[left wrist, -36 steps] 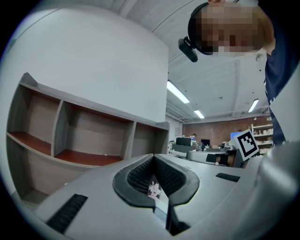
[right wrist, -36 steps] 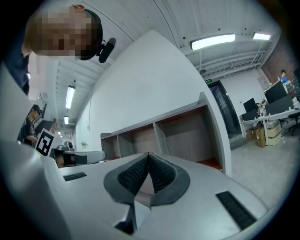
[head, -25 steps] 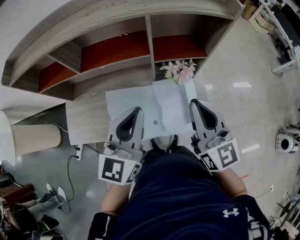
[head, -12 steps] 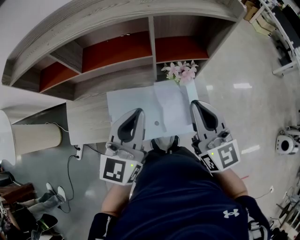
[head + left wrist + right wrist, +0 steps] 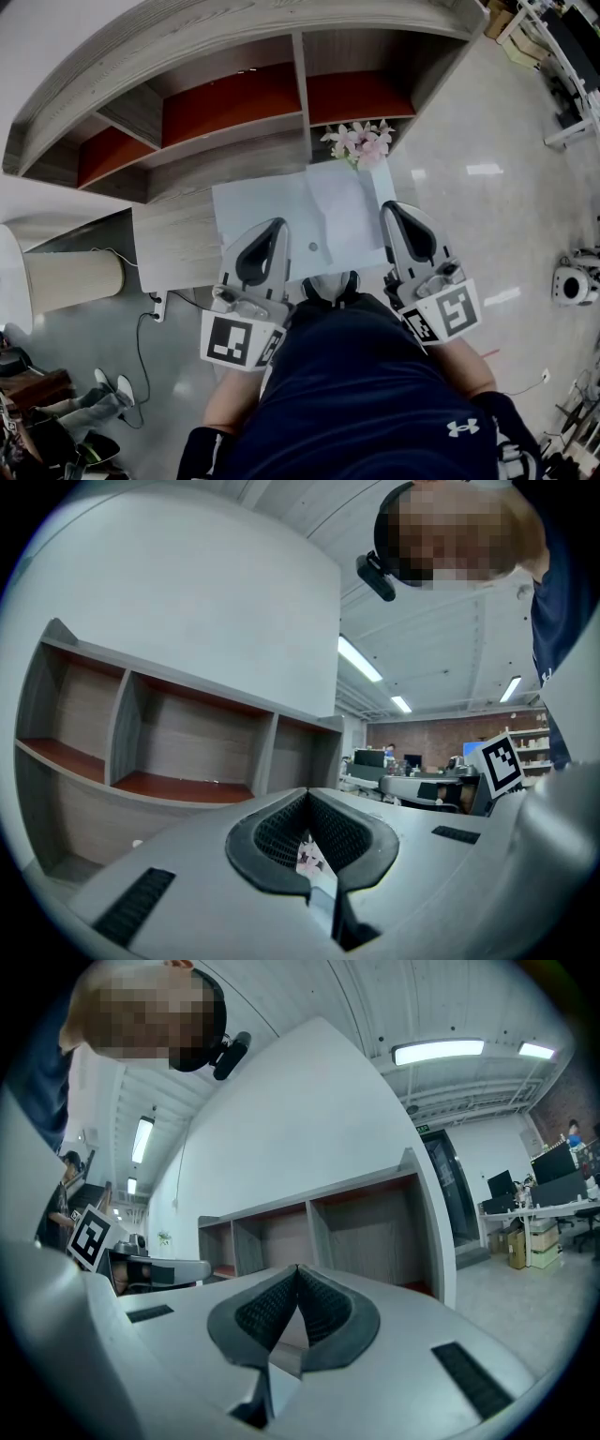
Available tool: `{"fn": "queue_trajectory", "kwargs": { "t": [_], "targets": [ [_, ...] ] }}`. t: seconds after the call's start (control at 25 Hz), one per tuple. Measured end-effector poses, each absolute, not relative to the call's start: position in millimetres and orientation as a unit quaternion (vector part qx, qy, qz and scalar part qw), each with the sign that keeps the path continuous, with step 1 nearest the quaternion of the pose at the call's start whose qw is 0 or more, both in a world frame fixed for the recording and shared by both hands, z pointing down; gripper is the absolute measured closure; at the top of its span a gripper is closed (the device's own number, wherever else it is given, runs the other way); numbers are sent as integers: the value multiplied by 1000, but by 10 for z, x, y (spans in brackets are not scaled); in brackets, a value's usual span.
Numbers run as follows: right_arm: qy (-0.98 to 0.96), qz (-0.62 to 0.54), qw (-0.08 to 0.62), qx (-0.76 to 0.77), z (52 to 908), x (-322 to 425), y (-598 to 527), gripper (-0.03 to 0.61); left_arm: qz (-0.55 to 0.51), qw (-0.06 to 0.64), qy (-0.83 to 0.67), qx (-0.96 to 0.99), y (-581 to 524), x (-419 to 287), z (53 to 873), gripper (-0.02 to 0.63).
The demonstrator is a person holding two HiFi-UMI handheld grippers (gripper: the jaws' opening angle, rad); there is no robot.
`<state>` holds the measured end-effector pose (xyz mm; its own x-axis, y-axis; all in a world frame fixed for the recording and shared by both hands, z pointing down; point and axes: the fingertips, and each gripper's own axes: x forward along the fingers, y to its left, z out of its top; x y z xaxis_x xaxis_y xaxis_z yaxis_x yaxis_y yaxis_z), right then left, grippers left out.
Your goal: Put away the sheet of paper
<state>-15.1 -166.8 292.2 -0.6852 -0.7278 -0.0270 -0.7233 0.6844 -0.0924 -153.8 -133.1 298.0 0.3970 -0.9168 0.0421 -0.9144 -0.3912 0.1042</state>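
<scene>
One sheet of paper (image 5: 342,211), flat on table (image 5: 253,211), long axis toward shelf (image 5: 234,103)

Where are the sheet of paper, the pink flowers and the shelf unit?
sheet of paper (image 5: 339,208): head view, its middle.
pink flowers (image 5: 359,142): head view, the blossoms.
shelf unit (image 5: 297,70): head view, centre divider.

Matt wood grain on the curved grey-brown shelf unit (image 5: 225,141). Smooth matt white sheet of paper (image 5: 342,211); glossy pale grey floor (image 5: 469,220).
</scene>
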Motion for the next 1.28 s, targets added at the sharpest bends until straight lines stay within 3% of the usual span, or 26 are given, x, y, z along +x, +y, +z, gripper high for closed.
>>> {"fn": "queue_trajectory", "kwargs": {
  "t": [1.28],
  "targets": [
    [918,-46,30,-393,2965,-81,-1632,566,-1,60,-547,835,-1328,-1489,3059,598]
  ]
}}
